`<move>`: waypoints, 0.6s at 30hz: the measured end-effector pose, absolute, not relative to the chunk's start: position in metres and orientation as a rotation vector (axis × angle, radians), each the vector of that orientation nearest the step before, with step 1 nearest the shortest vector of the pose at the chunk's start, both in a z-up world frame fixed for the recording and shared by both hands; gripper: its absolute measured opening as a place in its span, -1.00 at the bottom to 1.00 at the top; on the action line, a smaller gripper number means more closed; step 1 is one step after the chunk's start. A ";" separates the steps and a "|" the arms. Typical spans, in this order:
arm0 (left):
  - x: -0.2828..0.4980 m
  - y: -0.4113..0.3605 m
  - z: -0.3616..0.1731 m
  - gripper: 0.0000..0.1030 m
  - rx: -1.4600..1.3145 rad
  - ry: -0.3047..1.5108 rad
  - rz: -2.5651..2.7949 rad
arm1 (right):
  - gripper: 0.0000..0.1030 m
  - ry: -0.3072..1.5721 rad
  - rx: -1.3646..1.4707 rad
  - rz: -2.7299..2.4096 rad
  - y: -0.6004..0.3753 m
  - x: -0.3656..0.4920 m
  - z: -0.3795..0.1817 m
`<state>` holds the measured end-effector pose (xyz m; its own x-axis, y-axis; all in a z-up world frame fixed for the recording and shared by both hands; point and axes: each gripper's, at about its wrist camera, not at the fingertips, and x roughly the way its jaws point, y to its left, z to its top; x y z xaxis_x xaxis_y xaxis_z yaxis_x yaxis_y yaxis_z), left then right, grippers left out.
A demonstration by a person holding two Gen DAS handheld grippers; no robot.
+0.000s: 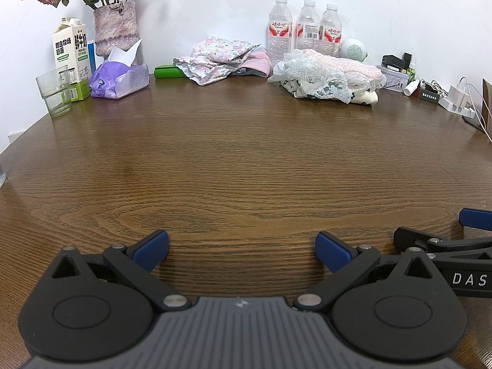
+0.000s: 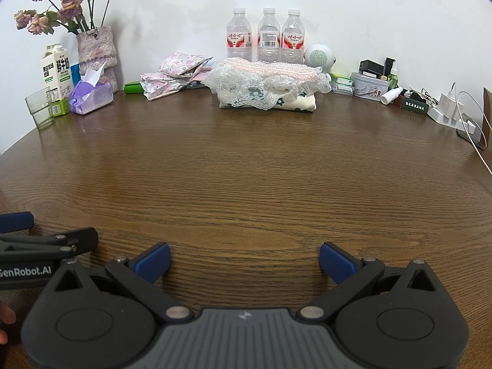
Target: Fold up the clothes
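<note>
Left gripper: the left gripper (image 1: 242,250) rests low over the bare wooden surface (image 1: 246,169), its blue-padded fingers (image 1: 152,249) spread wide with nothing between them.
Right gripper: the right gripper (image 2: 244,259) sits just beside the left one, also released, its blue pads wide apart over bare wood and grasping nothing.
Clothes, folded stack: a folded stack of clothes (image 2: 266,84) with white lace and a pink knit layer on top lies at the far side of the surface, in front of the three water bottles (image 2: 264,35).
Clothes, loose pile: a floral pile of clothes (image 1: 220,60) lies rumpled to the left of the folded stack, near the wall, well apart from both grippers.
Far left corner: a milk carton (image 1: 70,57), a clear glass (image 1: 54,90), a purple tissue pack (image 1: 118,77) and a vase of dried roses (image 1: 115,27) stand together.
Far right edge: a round white speaker (image 2: 319,55), a tin box (image 2: 369,86), a small white bottle (image 2: 391,95) and a white power strip with cables (image 2: 447,109) crowd the wall side.
Person: fingertips (image 2: 6,313) show at the lower left edge of the right wrist view.
</note>
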<state>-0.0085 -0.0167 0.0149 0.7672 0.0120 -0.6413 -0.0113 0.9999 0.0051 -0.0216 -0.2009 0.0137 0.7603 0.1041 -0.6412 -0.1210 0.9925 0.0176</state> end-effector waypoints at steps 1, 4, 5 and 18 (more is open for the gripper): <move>-0.008 -0.017 0.015 1.00 0.001 0.696 0.013 | 1.00 0.696 -0.025 0.123 -0.201 -0.022 0.014; -0.008 -0.017 0.015 1.00 0.003 0.697 0.014 | 1.00 0.697 -0.025 0.122 -0.201 -0.022 0.014; -0.008 -0.017 0.015 1.00 0.003 0.697 0.014 | 1.00 0.697 -0.025 0.122 -0.201 -0.022 0.014; -0.008 -0.018 0.015 1.00 0.003 0.698 0.018 | 1.00 0.697 -0.025 0.122 -0.201 -0.022 0.014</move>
<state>-0.0084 -0.0178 0.0154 0.7660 0.0176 -0.6426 -0.0156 0.9998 0.0088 -0.0219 -0.2007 0.0143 0.7601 0.1036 -0.6415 -0.1203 0.9926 0.0177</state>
